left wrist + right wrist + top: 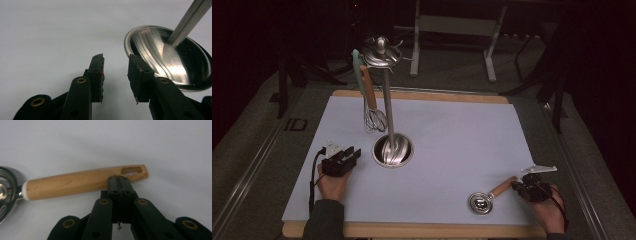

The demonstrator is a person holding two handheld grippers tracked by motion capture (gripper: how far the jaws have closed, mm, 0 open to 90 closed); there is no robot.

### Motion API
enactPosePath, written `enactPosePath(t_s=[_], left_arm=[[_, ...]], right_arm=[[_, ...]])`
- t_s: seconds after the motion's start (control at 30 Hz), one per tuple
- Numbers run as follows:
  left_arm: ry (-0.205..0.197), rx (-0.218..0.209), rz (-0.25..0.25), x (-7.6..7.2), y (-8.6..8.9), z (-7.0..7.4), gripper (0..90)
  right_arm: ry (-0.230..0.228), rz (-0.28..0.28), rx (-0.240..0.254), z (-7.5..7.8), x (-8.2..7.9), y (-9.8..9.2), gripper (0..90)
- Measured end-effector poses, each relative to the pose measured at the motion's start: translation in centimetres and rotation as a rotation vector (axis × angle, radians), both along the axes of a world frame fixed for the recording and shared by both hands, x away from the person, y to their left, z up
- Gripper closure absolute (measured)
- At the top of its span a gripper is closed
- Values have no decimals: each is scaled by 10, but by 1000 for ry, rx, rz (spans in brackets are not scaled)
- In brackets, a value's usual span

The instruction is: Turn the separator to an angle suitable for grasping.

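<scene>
The scoop [488, 199] lies flat on the white mat [452, 140], near the front edge at the person's right. Its metal bowl [480, 203] points toward the table's middle; its wooden handle [82, 182] runs back and outward toward the right hand.

The right gripper [532, 189] sits at the handle's outer end. In the right gripper view its jaws are pressed flat together, nothing between them, and their tips stand just in front of the handle's near side, close to the slotted hanging hole [131, 169]. Whether the tips touch the wood cannot be told. The handle's long axis runs crosswise to the jaws, so the scoop is square-on for a pinch once the jaws part.

The left gripper [341, 160] rests well apart from the scoop, beside the round base [172, 60] of the utensil stand [387, 95]. Its jaws are parted and hold nothing.

A whisk [371, 100] already hangs from the stand's top ring.

Judgement: the right hand is far nearer and should take the scoop. The move turns on opening the clenched jaws, then straddling the handle across its width near the hole end.
</scene>
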State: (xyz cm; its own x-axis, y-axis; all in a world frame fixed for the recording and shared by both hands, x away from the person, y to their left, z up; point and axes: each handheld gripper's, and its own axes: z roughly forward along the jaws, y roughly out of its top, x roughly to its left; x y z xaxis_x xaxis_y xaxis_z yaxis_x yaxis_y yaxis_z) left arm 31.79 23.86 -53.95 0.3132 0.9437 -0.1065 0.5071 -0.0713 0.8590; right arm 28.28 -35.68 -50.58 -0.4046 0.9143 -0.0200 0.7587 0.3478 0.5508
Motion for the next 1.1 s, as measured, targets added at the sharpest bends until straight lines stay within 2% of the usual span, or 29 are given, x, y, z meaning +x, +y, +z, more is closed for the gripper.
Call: enactPosePath(t_s=[0.07,0.4,0.5,0.87,1.1], left_arm=[[0,1,-1,0,0,0,655],[3,6,-4,0,0,0,655],[5,6,-4,0,0,0,655],[6,6,-4,1,0,0,655],[8,6,-5,1,0,0,655]], right_arm=[[0,7,-23,1,3,3,891],[15,44,-21,2,26,20,890],[19,66,-26,3,32,32,889],[33,148,27,6,57,74,867],[44,227,39,6,65,110,852]])
